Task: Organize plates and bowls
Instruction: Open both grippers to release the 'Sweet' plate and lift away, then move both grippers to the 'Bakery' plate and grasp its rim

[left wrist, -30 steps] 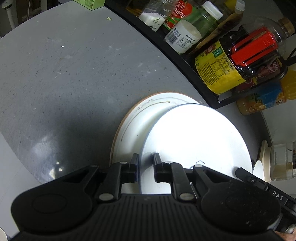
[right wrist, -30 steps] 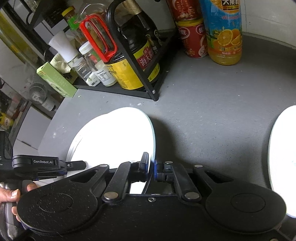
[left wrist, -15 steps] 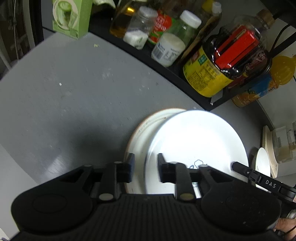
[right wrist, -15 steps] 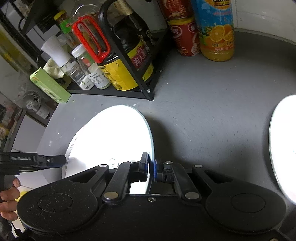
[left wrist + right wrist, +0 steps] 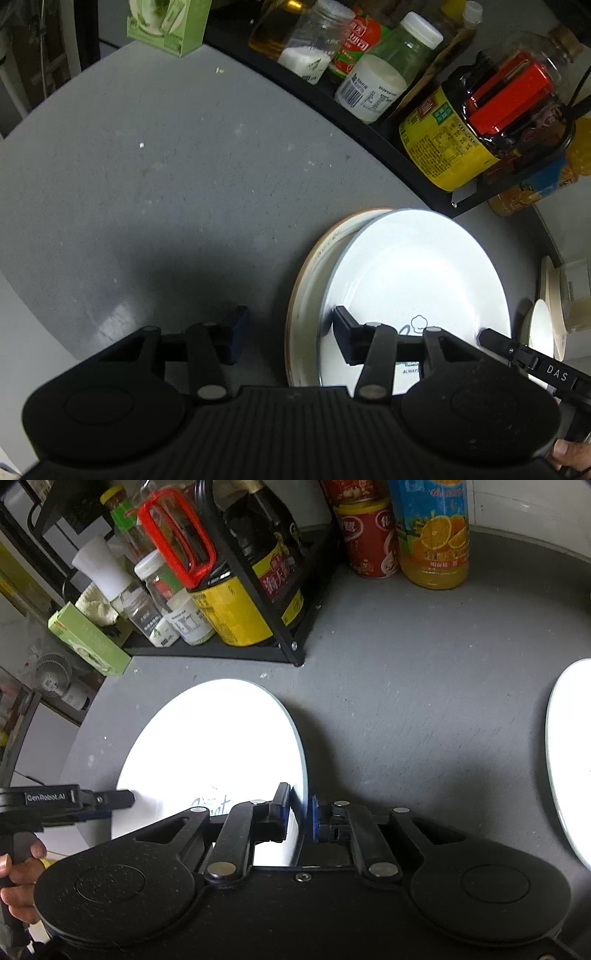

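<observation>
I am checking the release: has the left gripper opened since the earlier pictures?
Yes. The left gripper now straddles the rims of the stacked plates, its jaws spread wide.

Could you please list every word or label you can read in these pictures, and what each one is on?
"DAS": right claw's arm.
"GenRobot.AI": left claw's arm.
"ALWAYS", cut off: white plate.
Orange juice bottle and rack bottle labels: too blurred to read.

I'm holding my left gripper (image 5: 286,334) wide open over the grey counter (image 5: 166,184), one finger (image 5: 345,332) sitting over the white plate (image 5: 417,280), which is lying on a brown-rimmed plate (image 5: 310,266).
</observation>
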`<action>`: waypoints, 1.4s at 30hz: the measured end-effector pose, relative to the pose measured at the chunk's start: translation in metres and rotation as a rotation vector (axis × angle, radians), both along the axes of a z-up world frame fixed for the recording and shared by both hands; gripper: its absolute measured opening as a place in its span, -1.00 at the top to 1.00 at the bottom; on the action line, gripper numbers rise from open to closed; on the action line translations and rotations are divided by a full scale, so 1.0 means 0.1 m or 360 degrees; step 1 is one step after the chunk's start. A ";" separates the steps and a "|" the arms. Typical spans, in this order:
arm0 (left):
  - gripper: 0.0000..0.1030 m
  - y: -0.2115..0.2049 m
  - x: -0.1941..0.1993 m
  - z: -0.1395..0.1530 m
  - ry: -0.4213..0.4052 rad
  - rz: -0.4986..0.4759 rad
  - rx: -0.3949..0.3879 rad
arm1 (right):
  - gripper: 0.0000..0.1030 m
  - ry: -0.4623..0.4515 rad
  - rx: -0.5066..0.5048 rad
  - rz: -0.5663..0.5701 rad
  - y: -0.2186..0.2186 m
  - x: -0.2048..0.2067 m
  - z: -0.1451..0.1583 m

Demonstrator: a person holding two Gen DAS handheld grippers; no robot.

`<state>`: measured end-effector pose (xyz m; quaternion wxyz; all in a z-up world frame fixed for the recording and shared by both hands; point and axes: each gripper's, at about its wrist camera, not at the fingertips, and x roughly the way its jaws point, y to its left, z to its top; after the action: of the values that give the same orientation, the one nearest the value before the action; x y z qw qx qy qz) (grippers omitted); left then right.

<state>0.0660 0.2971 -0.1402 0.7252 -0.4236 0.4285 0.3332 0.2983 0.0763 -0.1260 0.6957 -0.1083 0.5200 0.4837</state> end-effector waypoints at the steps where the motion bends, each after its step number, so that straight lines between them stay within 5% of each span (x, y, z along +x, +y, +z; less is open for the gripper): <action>1: 0.11 0.01 -0.01 0.01 -0.0004 0.0011 0.0002 | 0.75 0.0001 -0.0007 0.0002 0.01 -0.01 -0.02; 16: 0.16 -0.02 0.00 0.20 0.0074 0.0056 0.0035 | 0.65 0.0050 -0.0005 0.0036 -0.01 -0.05 0.02; 20: 0.07 -0.06 0.11 0.33 0.0078 0.0048 0.0063 | 0.48 0.0051 0.0025 0.0038 -0.12 -0.03 0.13; 30: -0.28 -0.38 0.74 0.61 0.0065 -0.0154 0.0147 | -0.45 0.0003 0.0107 -0.0074 -0.54 0.22 0.44; 42: -0.29 -0.89 1.56 0.71 0.0009 -0.0420 0.0155 | -0.55 -0.0054 0.0155 -0.0355 -1.19 0.74 0.62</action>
<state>0.2221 0.2081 -0.0692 0.7811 -0.3270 0.4660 0.2565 0.3725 -0.0424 -0.0641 0.7584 -0.0240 0.4928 0.4260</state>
